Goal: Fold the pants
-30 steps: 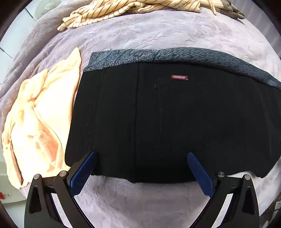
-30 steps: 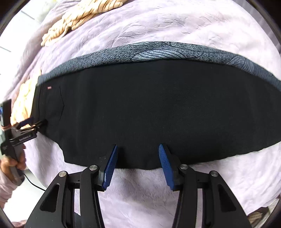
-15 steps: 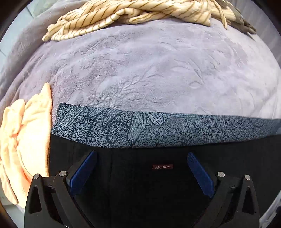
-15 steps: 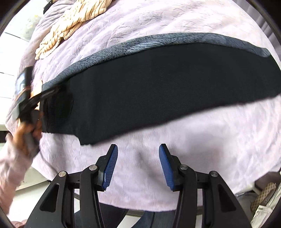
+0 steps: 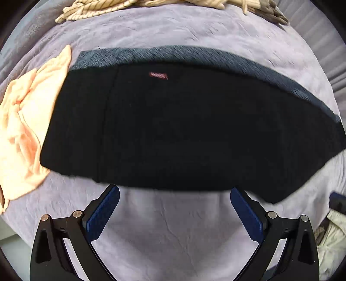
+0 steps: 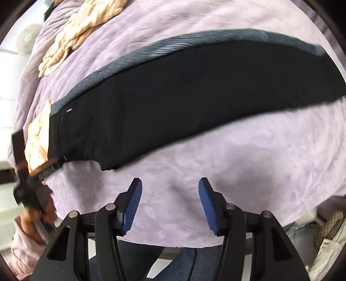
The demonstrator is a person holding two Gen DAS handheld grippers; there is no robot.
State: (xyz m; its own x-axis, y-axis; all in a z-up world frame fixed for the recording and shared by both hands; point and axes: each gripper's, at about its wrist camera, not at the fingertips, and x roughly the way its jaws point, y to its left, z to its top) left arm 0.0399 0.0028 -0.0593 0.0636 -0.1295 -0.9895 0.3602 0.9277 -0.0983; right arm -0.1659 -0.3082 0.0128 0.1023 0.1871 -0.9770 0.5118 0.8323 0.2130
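Observation:
The black pants [image 5: 183, 129] lie flat on the bed as one long band, with a grey patterned strip [image 5: 194, 56] along the far edge and a small red label [image 5: 159, 75]. My left gripper [image 5: 174, 189] is open, its fingertips over the pants' near edge at the label end, with nothing gripped. In the right wrist view the pants [image 6: 194, 95] run slantwise across the frame. My right gripper [image 6: 170, 180] hangs over bare blanket short of their near edge. Its jaws are opening and nothing is between them. The left gripper [image 6: 50, 166] shows there blurred at the pants' left corner.
A lilac blanket [image 5: 173, 233] covers the bed. A peach towel [image 5: 23, 134] lies against the pants' left end. A striped cream garment [image 5: 103, 8] lies at the far edge. A hand and sleeve [image 6: 32, 227] hold the left gripper. Bags [image 6: 328, 229] stand beyond the bed's near right edge.
The left gripper went out over the grey strip and the label, then came back to the pants' near edge. The right gripper drew back off the pants onto bare blanket and its jaws widened.

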